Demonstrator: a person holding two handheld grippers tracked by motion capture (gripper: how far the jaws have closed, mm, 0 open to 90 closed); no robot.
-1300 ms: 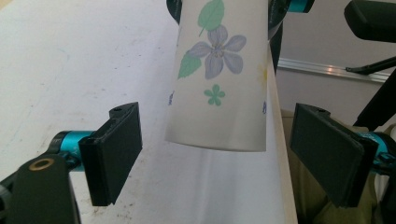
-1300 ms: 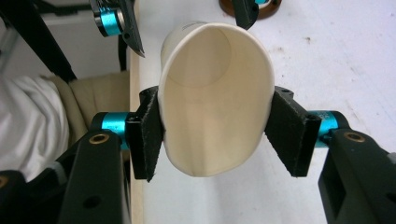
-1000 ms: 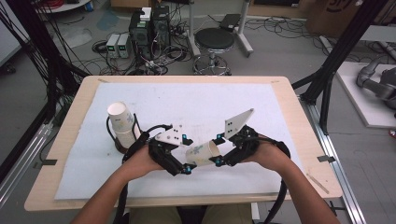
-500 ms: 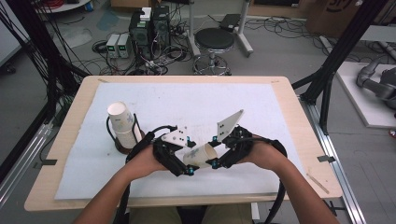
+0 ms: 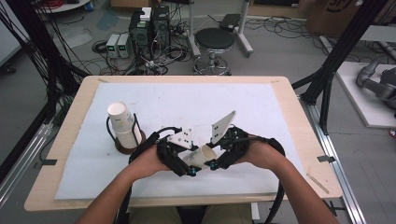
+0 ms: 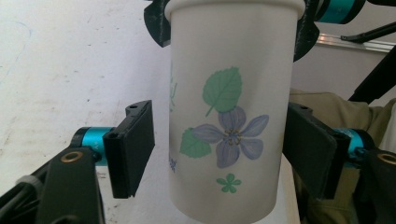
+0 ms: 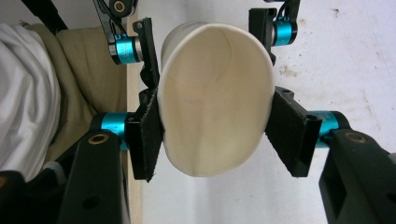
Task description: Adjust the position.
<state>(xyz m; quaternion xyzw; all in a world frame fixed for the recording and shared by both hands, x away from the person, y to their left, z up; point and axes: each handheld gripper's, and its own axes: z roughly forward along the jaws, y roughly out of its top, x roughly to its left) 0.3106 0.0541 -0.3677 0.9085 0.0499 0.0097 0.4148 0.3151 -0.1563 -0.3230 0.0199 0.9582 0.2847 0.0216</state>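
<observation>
Cup (image 5: 203, 156) lies on its side in the air between the two hand-held grippers, its long axis running from one to the other. The right hand-held gripper (image 7: 215, 135) is clamped on its rim, squeezing the mouth oval. The left hand-held gripper (image 6: 219, 151) straddles the base end, jaws apart with a gap showing at one side. A cup stack (image 5: 122, 123) stands in its holder (image 5: 125, 142) beyond the left one on the counter (image 5: 280, 116).

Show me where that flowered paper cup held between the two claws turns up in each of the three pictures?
High view: the cup lies low in the middle, between both hands.
Left gripper view: the cup runs down the centre with its flower print facing us, rim at the top.
Right gripper view: the cup sits in the centre, its open mouth squeezed oval.
Shared landmark: the white table cover behind it.
</observation>
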